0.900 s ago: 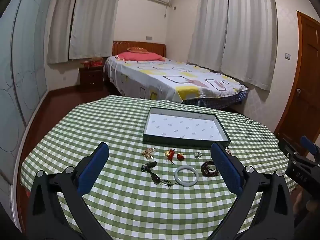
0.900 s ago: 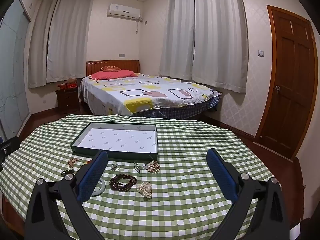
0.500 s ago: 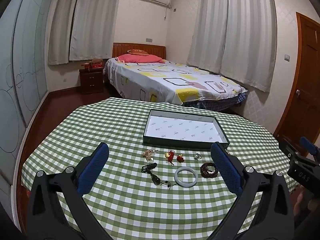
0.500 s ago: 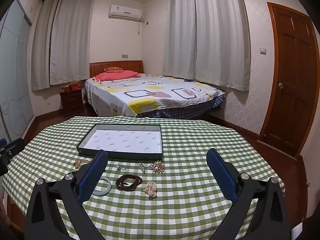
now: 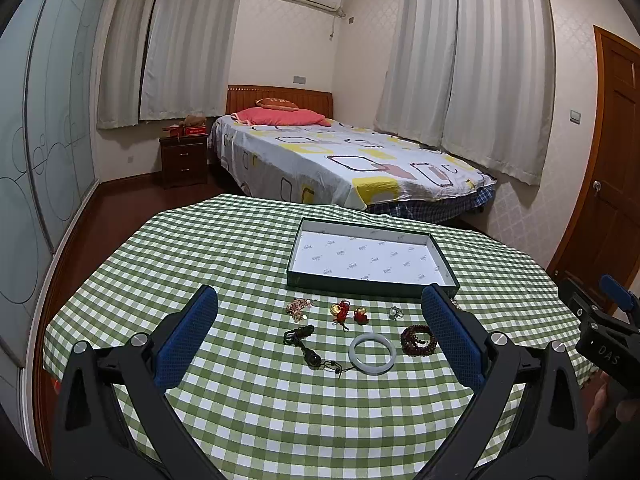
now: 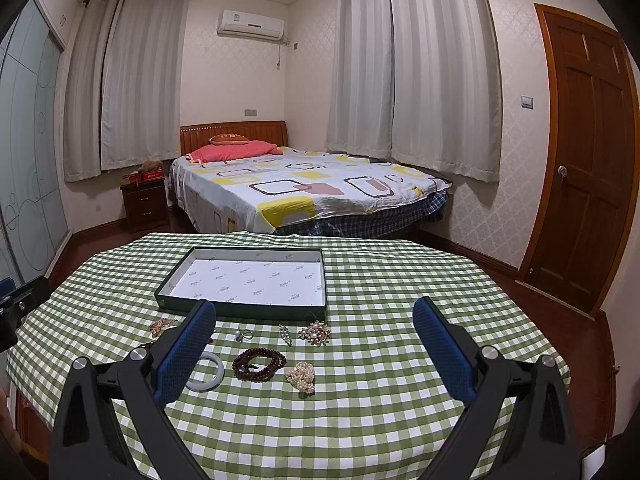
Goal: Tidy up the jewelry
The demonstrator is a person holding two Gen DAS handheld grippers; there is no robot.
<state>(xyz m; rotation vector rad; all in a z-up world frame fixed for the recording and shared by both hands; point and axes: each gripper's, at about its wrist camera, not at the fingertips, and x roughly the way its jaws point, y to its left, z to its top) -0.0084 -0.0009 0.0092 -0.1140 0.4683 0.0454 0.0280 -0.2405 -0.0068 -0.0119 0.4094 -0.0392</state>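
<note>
Your left claw (image 5: 320, 336) and right claw (image 6: 314, 346) both hang spread wide and empty above the table (image 5: 240, 420). The jade bangle (image 5: 372, 354), bead bracelet (image 6: 259, 364) and what looks like a pearl cluster (image 6: 301, 376) lie before the empty tray (image 6: 240, 307).

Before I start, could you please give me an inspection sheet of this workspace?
Surface: round table under a green checked cloth.
Job's things: tray, lined white, nothing in it; in front of it a pale bangle, dark bead bracelet, pearl cluster, brooch, ring, red charms, black cord pendant.
Clutter: nothing seen.
Grippers: left gripper and right gripper open, holding nothing, above the table.
Cables: nothing seen.
Surroundings: bed, nightstand, curtains, door.
</note>
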